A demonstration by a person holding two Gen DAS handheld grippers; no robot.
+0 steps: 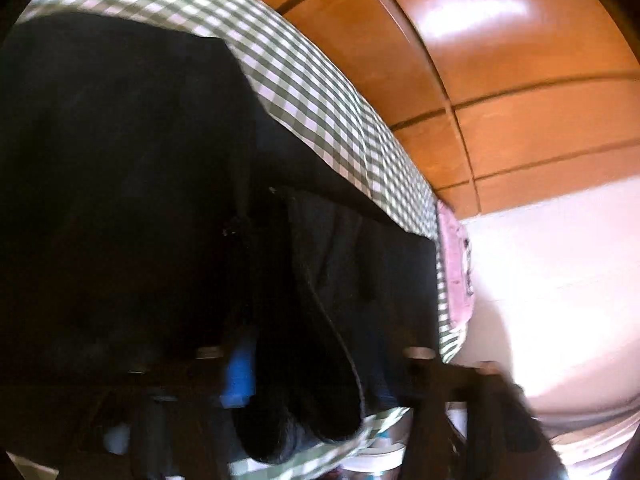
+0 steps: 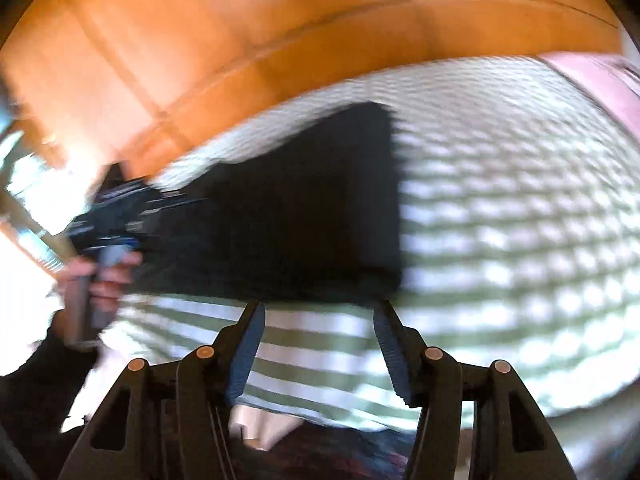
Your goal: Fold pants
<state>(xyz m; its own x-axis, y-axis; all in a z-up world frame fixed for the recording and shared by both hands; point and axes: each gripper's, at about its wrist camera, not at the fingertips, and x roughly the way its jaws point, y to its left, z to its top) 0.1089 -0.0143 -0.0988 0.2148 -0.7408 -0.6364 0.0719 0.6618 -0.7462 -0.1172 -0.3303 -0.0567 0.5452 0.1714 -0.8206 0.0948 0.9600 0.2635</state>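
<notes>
The black pants (image 1: 120,160) lie spread on a green-and-white checked cloth (image 1: 320,100). A dark bunched edge of them fills the space between the fingers of my left gripper (image 1: 308,356). One blue pad (image 1: 240,372) shows against the fabric and the other finger is hidden by it. In the right wrist view, which is blurred, the pants (image 2: 300,208) are a dark slab on the checked cloth (image 2: 500,220). My right gripper (image 2: 319,308) stands open just short of their near edge, with only cloth between its fingers. The left gripper (image 2: 112,236) sits at the pants' left end.
A glossy wooden panel (image 1: 500,60) (image 2: 240,40) rises behind the checked cloth. A pink cloth (image 1: 454,248) (image 2: 600,84) lies at the cloth's far edge. A bright white surface (image 1: 560,280) lies beyond it. A person's hand (image 2: 104,276) holds the left gripper's handle.
</notes>
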